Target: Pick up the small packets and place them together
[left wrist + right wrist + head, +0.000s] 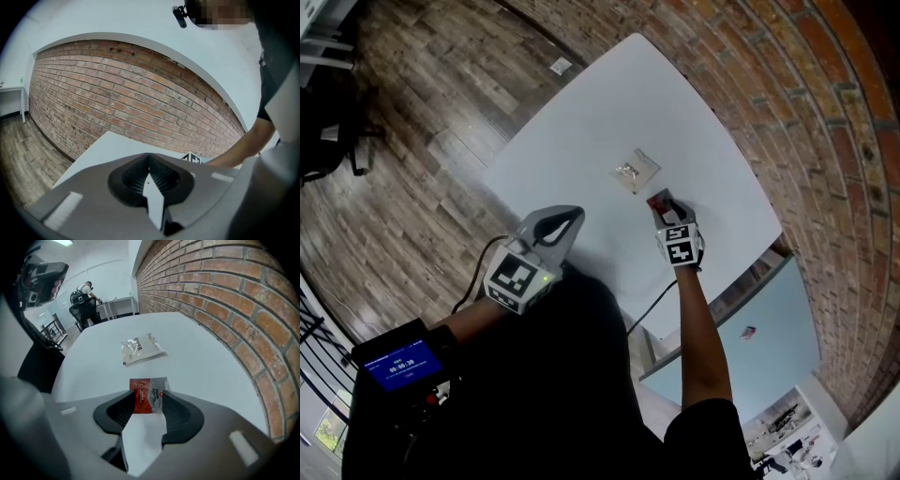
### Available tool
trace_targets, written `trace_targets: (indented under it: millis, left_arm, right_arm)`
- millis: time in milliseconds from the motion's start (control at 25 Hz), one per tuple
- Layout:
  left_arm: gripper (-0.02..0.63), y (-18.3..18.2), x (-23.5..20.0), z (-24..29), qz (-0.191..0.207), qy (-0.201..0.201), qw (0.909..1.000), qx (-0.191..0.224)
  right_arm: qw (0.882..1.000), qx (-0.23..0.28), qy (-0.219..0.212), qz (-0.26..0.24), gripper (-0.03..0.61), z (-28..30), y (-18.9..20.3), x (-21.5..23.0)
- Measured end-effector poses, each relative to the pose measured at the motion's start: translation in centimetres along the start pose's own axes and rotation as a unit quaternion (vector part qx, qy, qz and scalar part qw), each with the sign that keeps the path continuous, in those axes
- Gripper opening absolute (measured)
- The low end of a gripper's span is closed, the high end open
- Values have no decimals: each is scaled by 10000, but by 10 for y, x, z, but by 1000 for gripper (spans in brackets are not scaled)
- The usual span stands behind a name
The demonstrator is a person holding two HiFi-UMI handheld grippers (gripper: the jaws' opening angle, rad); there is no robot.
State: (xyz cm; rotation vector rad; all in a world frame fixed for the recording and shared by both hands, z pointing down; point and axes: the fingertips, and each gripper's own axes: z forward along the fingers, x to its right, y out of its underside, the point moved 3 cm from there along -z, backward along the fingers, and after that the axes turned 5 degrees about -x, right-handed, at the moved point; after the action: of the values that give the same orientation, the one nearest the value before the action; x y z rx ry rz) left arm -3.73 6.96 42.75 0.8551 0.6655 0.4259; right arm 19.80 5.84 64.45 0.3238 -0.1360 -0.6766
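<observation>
On the white rectangular surface [581,122], beside a brick wall, lie two packets. Small red-and-silver foil sachet [150,389]: flat on the surface, near the edge closest to the person. Clear plastic packet with pale contents [140,348]: farther out toward mid-surface, near the sachet but not touching it.

Right hand-held gripper [147,401]: pointed steeply down over the sachet, jaws spread wide. The sachet's near end sits between the two dark pads, its side edges just at or under them. The pads do not appear to be pressing on it, and it looks to be resting on the surface.

Left hand-held gripper [149,161]: held back over the near edge, jaws pressed together with nothing between them, well apart from both packets.

Handling, as judged: the sachet is very light, thin, limp and slick. It lies flush, so there is little edge to catch. Best hold is probably across its short width near one sealed end, pads low to the surface. A loose pinch would likely let it slide or buckle. The clear packet looks slightly puffier, so it should be easier to nip at a corner seam.
</observation>
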Motion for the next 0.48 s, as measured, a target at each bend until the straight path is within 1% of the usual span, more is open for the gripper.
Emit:
trace_targets:
  millis: [120, 240, 320, 360, 400, 440, 480]
  left_arm:
    - [0, 1, -1, -1, -15, -19, 10000, -18]
    - [0, 1, -1, 0, -13, -15, 10000, -37]
    - [0, 1, 0, 0, -15, -18, 10000, -47]
    - [0, 1, 0, 0, -16, -23, 10000, -48]
    - [0, 1, -1, 0, -19, -30, 10000, -46]
    - [0, 2, -1, -1, -21, -38, 10000, -43]
    - [0, 2, -1, -1, -23, -47, 10000, -41]
  right_arm:
    - [9995, -64, -124, -300, 184, 1, -1, 1]
    - [9965, -109, -271, -780, 186, 1, -3, 0]
    - [9935, -79, -303, -1095, 187, -1, -6, -1]
    - [9927, -15, -286, -1169, 187, -4, -9, -2]
    - [9933, 67, -243, -1130, 187, -8, -12, -2]
    - [9952, 146, -179, -946, 187, -12, -14, -1]
    - [9978, 216, -113, -614, 186, -15, -14, 0]
